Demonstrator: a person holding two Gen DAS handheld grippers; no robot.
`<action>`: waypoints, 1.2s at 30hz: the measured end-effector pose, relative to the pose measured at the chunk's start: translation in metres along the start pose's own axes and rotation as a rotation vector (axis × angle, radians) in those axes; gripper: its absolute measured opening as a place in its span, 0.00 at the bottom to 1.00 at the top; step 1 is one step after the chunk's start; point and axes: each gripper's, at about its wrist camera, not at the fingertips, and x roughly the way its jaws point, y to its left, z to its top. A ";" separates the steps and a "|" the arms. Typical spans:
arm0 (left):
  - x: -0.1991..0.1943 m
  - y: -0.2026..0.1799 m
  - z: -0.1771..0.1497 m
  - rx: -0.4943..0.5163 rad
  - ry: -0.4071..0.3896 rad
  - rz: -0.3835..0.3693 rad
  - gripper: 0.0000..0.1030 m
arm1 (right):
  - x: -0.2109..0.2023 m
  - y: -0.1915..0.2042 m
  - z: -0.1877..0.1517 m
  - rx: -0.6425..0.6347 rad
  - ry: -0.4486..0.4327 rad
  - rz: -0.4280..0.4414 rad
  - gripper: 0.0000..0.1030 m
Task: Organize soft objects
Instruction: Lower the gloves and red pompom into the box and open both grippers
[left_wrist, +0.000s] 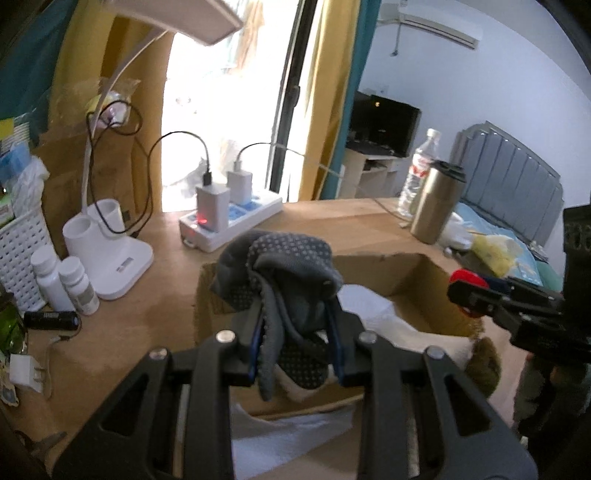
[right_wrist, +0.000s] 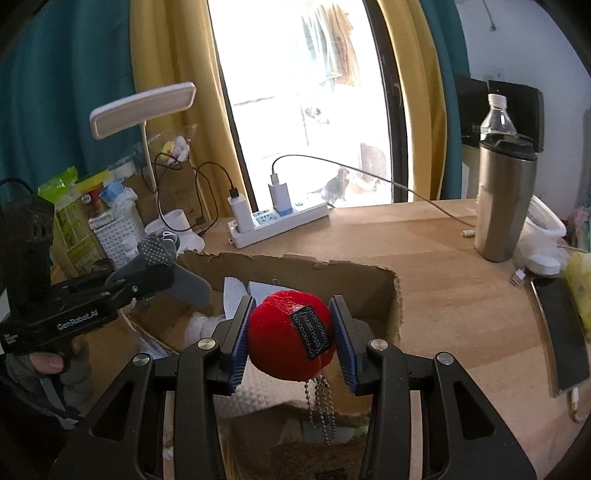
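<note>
In my left gripper (left_wrist: 295, 343) I hold a grey sock with grip dots (left_wrist: 284, 280); the jaws are pressed nearly together on the thin fabric, and the rest of the sock falls over the fingers in a loose bundle, because soft cloth keeps no shape when it is pinched at one place only. In my right gripper (right_wrist: 291, 339) I hold a red plush ball (right_wrist: 280, 343) with a small black "handmade" label and a bead chain (right_wrist: 321, 410) that hangs below it; here the jaws stand partly apart, since the ball is round and fills the space between the blue pads (right_wrist: 240, 343), which press it at both sides. Both grippers hang above the open cardboard box (right_wrist: 306, 273) on the wooden desk (right_wrist: 443, 280), the sock over its left part and the ball nearer to the middle. I judge that the box is the place where the soft things are collected (white paper or cloth (left_wrist: 373, 310) already lies inside). The steel tumbler (right_wrist: 506, 199), the water bottle (right_wrist: 498, 118) and the power strip (right_wrist: 280, 221) stand outside the box, well apart from both loads. A phone (right_wrist: 557, 332) lies at the right edge of the desk. To my judgement, neither thing is released yet.
</note>
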 end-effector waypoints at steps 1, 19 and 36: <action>0.003 0.001 0.000 -0.001 0.005 0.011 0.30 | 0.003 0.001 0.001 -0.005 0.008 -0.003 0.42; 0.019 0.006 -0.004 -0.026 0.070 0.018 0.55 | 0.035 -0.004 -0.001 0.025 0.106 -0.039 0.43; -0.021 -0.009 -0.007 -0.013 0.017 0.004 0.65 | 0.002 0.002 -0.005 0.038 0.061 -0.049 0.59</action>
